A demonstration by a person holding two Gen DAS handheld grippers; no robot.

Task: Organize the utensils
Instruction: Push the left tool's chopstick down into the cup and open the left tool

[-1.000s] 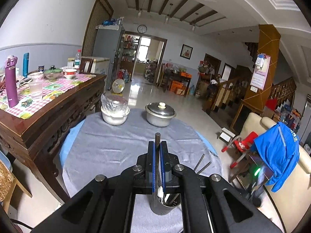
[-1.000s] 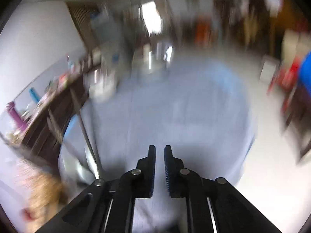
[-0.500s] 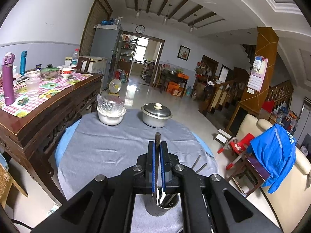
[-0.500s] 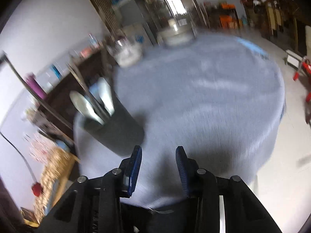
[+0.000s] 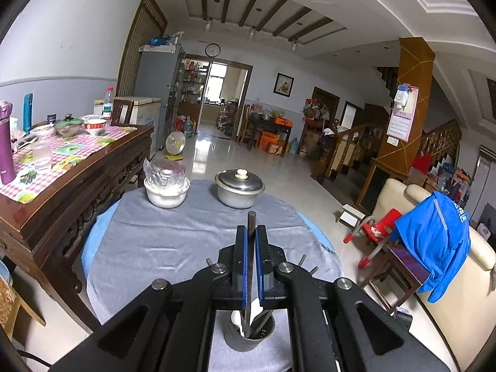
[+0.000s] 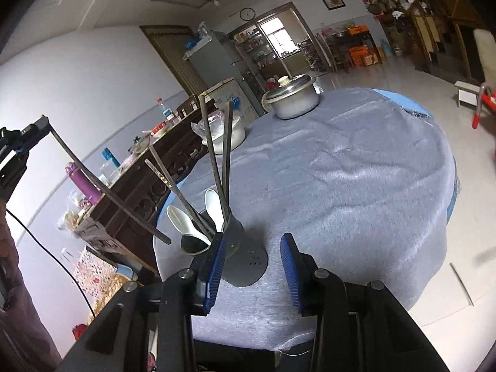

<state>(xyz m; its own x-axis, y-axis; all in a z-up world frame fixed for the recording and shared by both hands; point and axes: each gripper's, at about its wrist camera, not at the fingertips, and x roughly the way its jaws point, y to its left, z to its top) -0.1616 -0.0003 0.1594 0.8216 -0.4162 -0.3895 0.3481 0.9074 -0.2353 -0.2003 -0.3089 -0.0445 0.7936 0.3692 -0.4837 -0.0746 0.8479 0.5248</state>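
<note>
While the left gripper (image 5: 251, 266) pinches a thin dark metal chopstick (image 5: 250, 226) above the dark perforated metal utensil cup (image 5: 251, 336), it should lower it straight into the cup, clear of the white spoons (image 6: 189, 221). Right gripper (image 6: 254, 266), spread and empty, sits just beside the cup. Beyond the cup, the grey-clothed round table (image 6: 356, 170) lies open; its edge is near.

Count: 1 dark utensil holder (image 6: 235, 248), 2 white spoons (image 6: 186, 220), 5 chopsticks (image 6: 214, 161) total, one held apart at frame left. 1 lidded pot (image 6: 291, 96), 1 covered bowl (image 5: 166, 186).
</note>
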